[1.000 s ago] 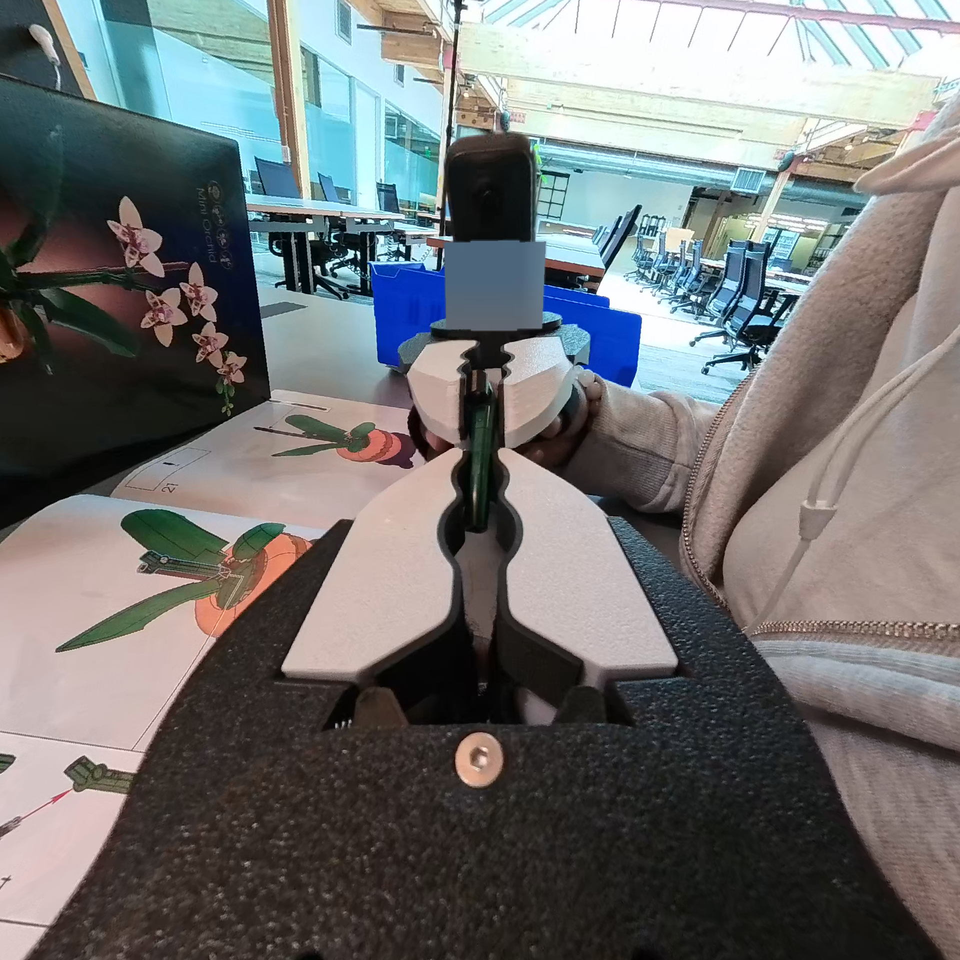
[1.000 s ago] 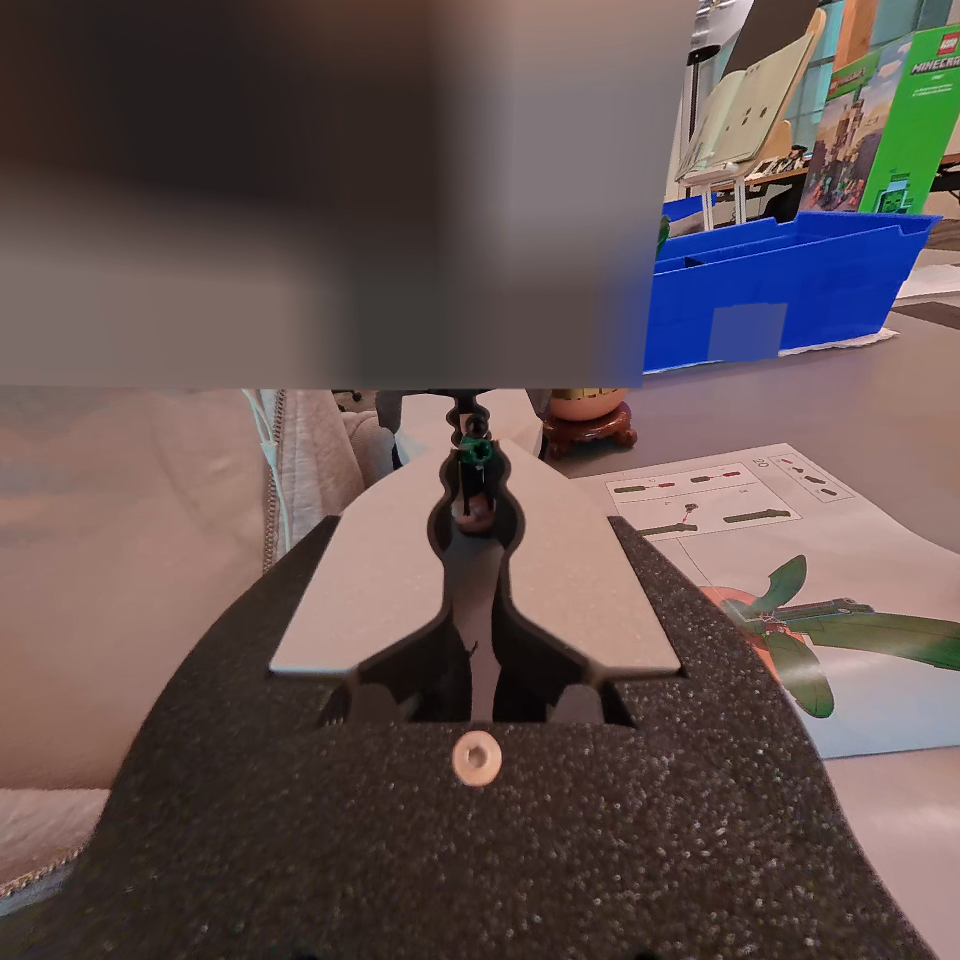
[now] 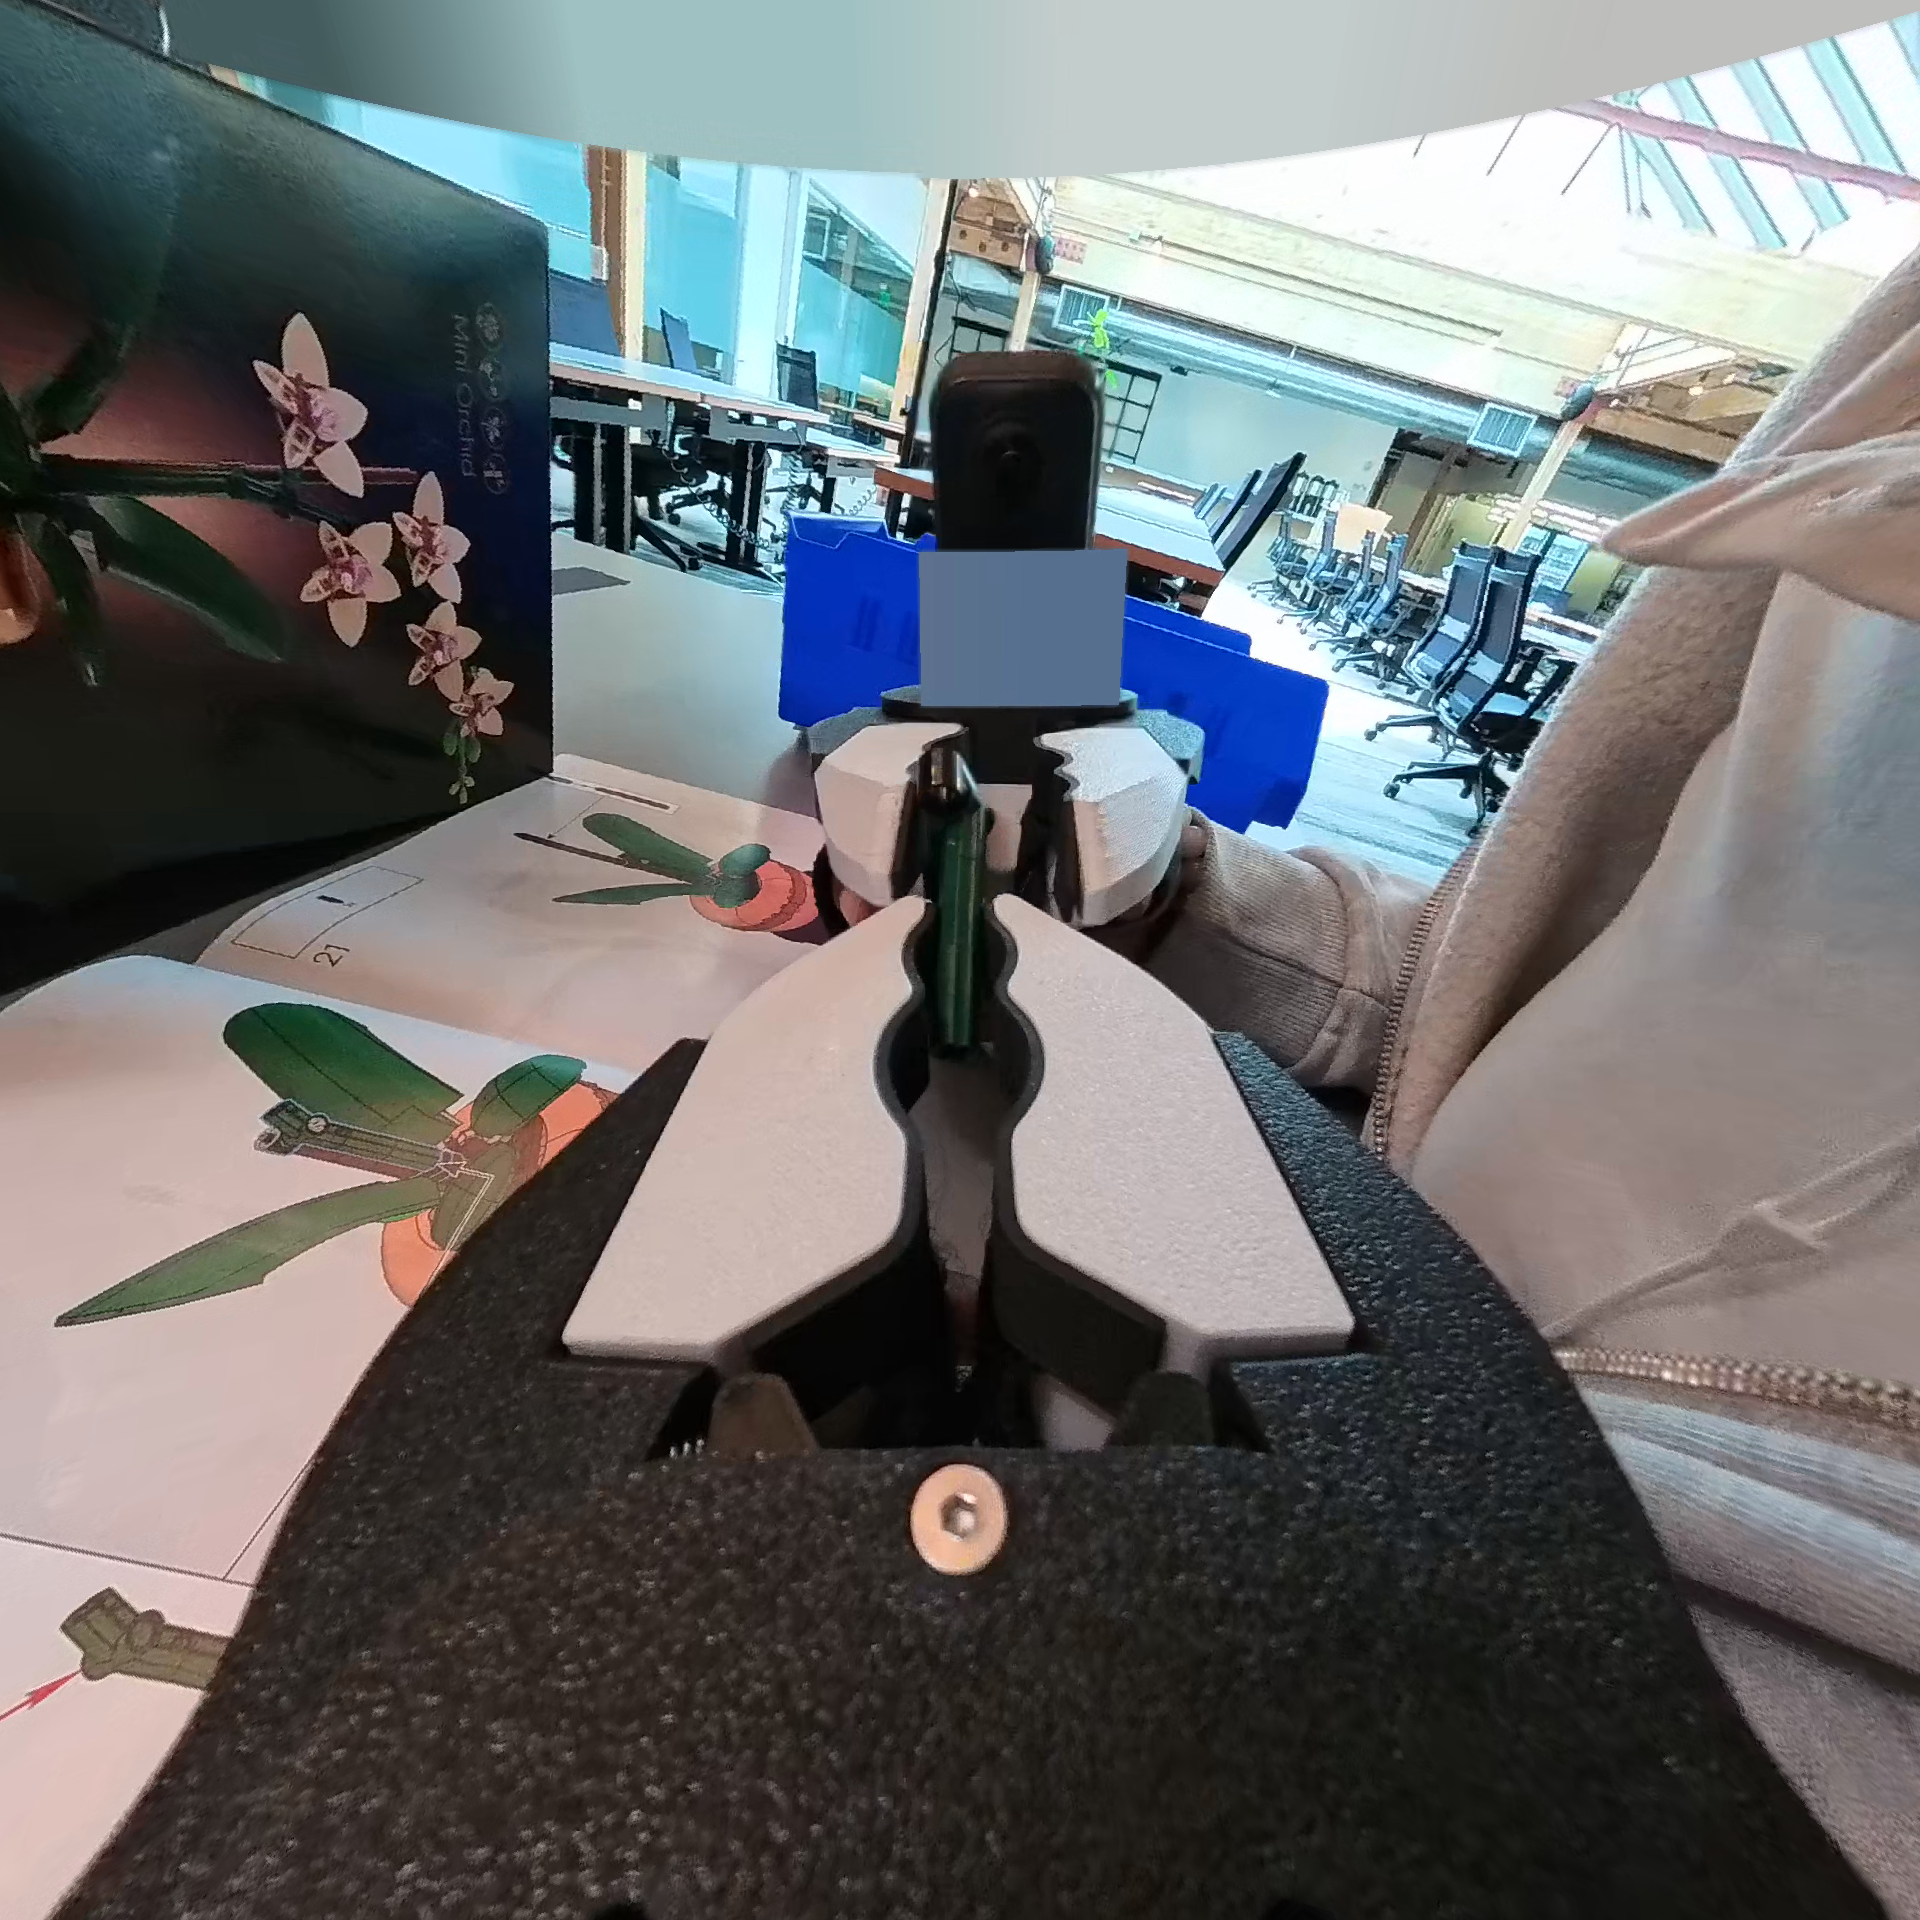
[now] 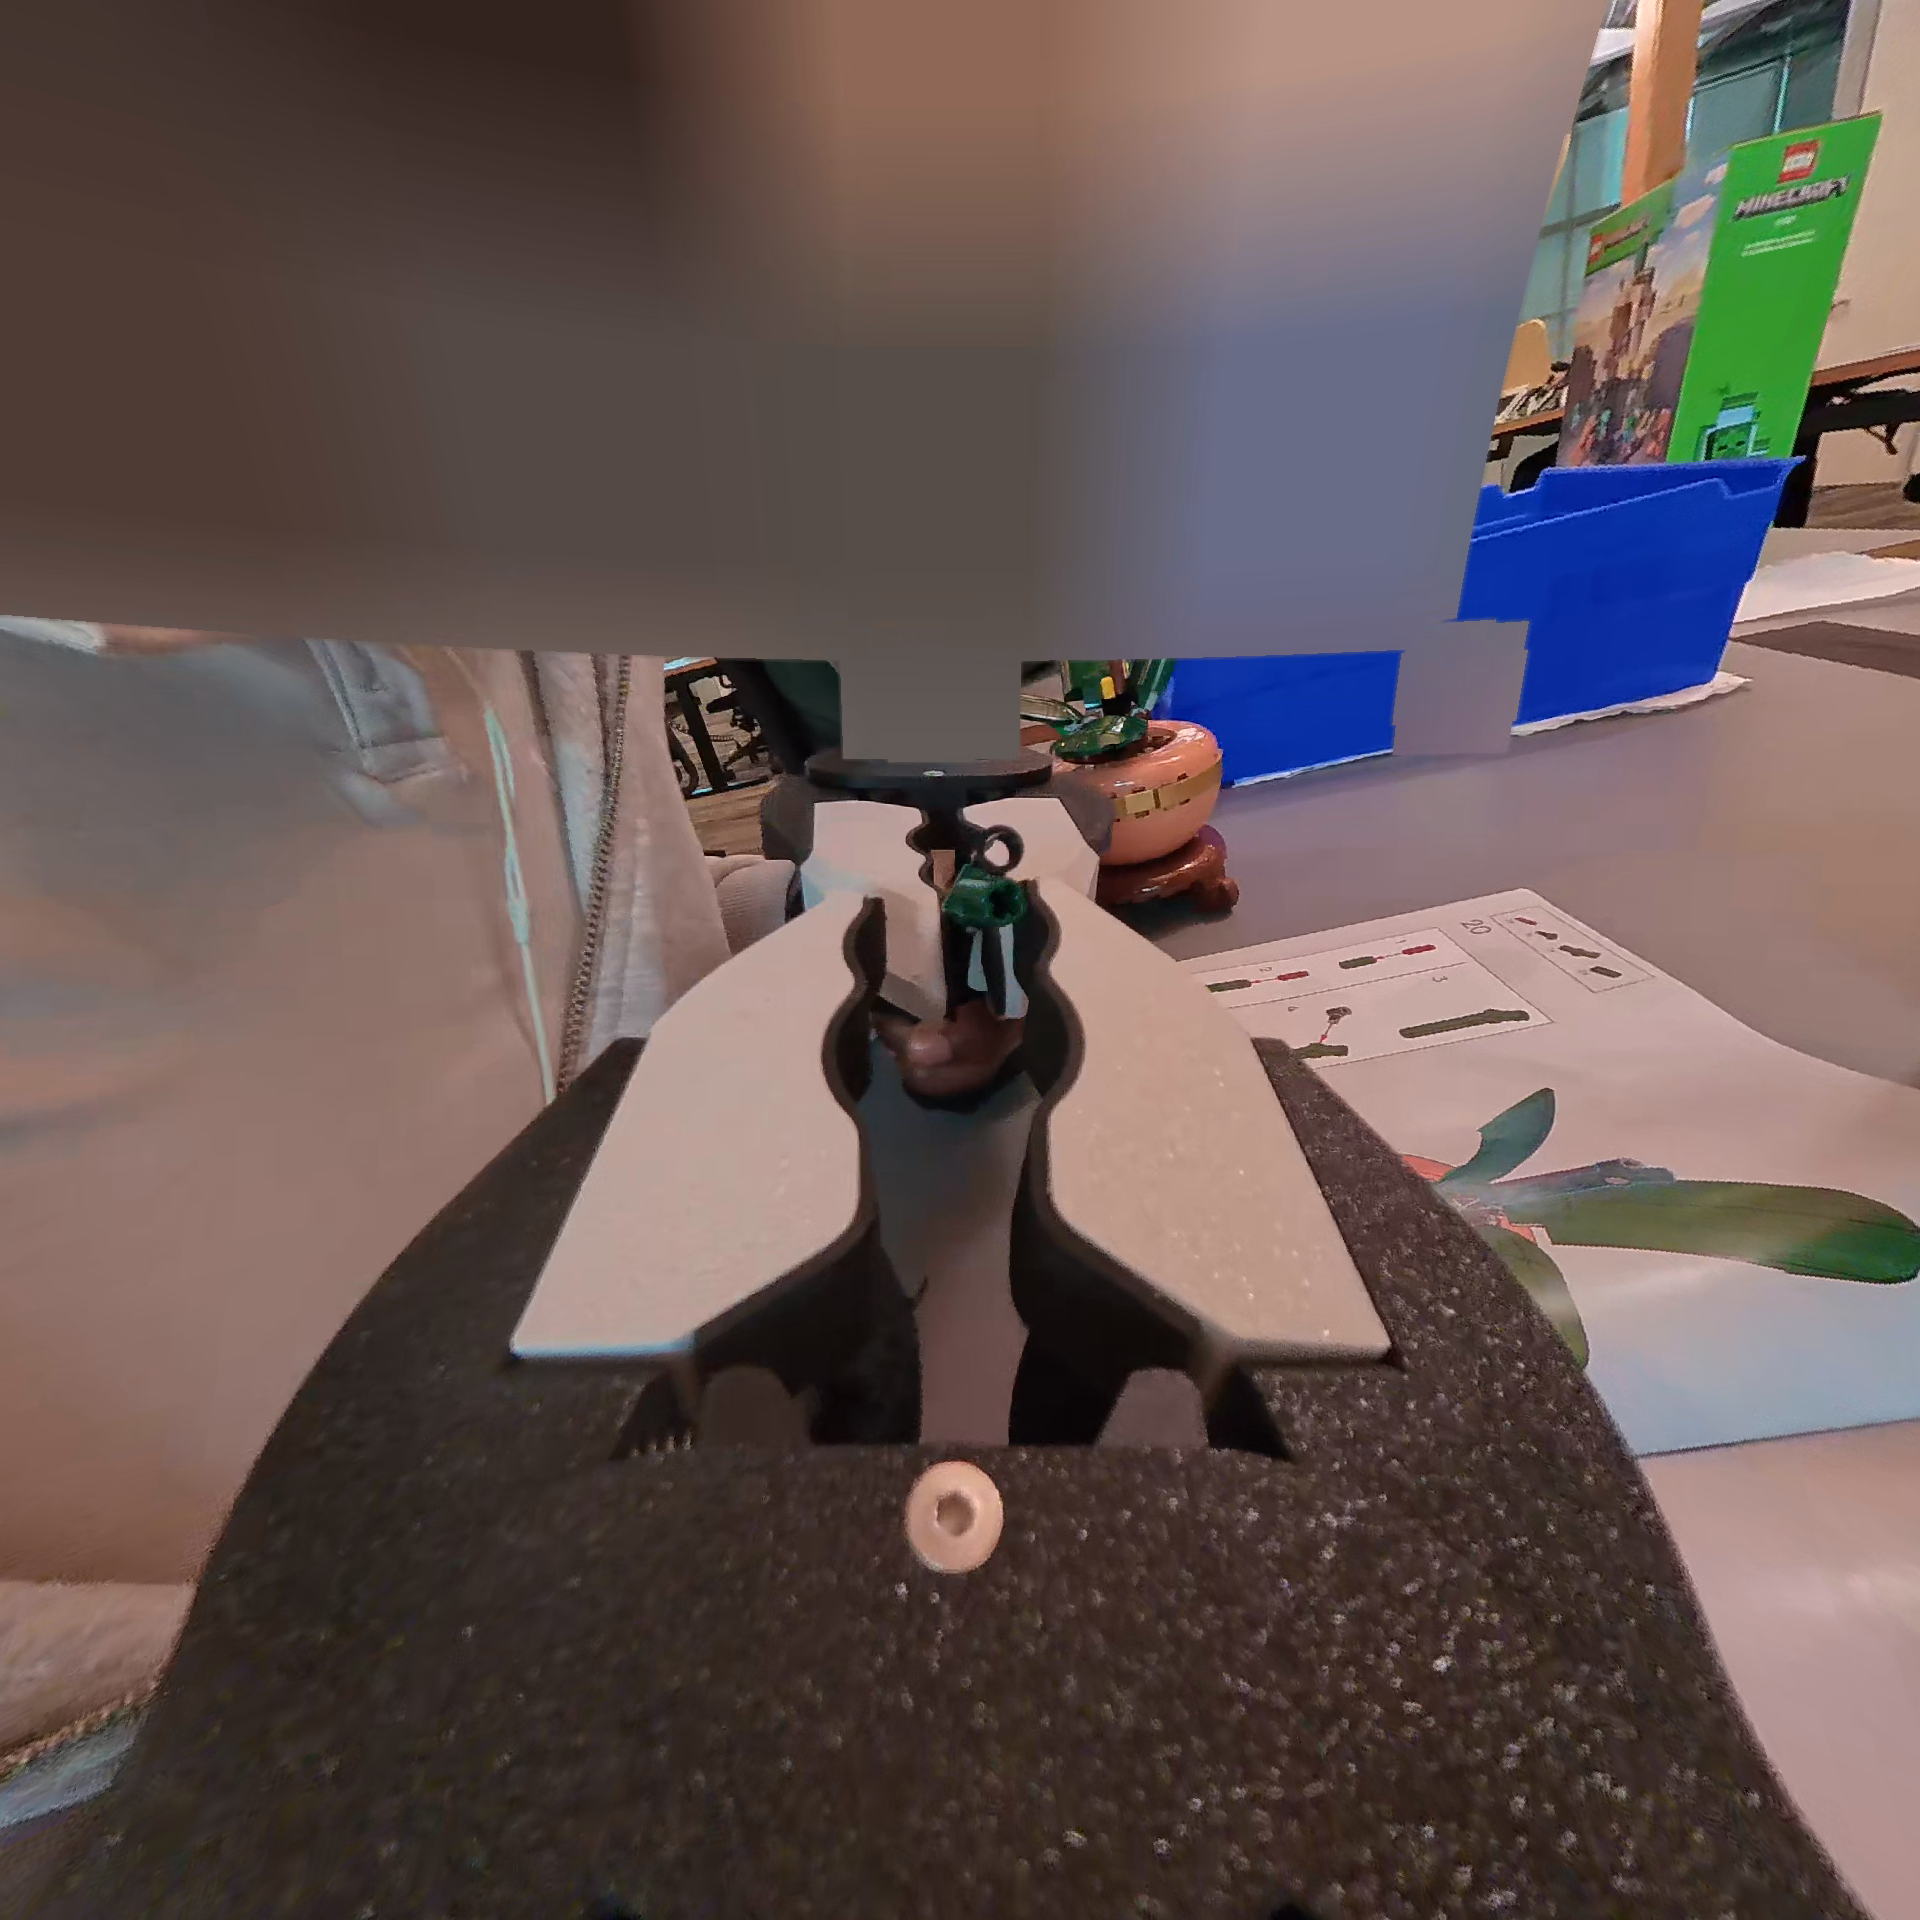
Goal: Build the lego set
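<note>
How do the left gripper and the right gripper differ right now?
The left gripper has closed fingers; the right gripper has fingers apart. The left gripper clamps the dark green stem piece; the right gripper only surrounds its tip. Both have pale fingers on black bodies and face each other.

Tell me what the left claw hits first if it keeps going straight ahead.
The right claw. It faces the left claw head-on, and the green stem the left one grips already reaches between its open fingers. Depth is hard to judge, but nothing else lies between them.
</note>
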`<control>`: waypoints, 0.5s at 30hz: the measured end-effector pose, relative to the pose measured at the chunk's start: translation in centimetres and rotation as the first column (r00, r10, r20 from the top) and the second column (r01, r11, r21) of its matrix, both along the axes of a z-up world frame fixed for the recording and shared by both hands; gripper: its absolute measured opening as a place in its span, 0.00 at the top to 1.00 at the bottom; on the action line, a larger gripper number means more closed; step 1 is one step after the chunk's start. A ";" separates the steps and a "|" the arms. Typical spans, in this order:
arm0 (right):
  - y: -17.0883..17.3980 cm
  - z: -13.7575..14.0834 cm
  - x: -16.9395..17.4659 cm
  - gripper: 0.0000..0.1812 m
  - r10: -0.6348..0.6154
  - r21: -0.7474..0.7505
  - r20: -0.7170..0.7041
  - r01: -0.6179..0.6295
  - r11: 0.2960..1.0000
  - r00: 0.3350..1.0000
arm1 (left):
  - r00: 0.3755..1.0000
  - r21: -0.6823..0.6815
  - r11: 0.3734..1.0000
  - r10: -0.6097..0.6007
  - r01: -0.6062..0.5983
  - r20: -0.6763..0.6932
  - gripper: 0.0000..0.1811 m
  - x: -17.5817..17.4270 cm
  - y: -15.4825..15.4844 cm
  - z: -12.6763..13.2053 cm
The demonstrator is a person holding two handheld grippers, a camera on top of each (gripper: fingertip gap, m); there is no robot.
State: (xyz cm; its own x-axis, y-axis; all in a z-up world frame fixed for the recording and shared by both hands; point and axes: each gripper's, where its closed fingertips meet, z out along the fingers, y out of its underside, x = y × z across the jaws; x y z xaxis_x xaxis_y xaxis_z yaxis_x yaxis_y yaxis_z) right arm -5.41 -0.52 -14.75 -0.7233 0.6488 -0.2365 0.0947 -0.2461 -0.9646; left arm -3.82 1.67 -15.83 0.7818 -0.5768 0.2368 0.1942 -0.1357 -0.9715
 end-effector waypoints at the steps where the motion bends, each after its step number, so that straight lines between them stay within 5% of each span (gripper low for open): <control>1: 0.0 0.0 0.0 0.88 -0.002 0.000 -0.003 0.002 1.000 1.000 | 1.000 0.004 1.000 0.003 -0.003 -0.005 0.97 0.0 -0.1 0.0; 12: -0.2 1.4 -0.3 0.91 -0.035 -0.058 -0.022 0.033 0.998 0.999 | 0.998 0.032 0.999 0.000 -0.003 0.069 0.97 0.0 -0.6 1.3; 15: 0.7 2.6 -0.2 0.82 -0.077 -0.123 -0.035 0.072 0.990 0.996 | 0.986 0.059 0.998 -0.001 -0.008 0.166 0.97 -0.5 -0.9 2.4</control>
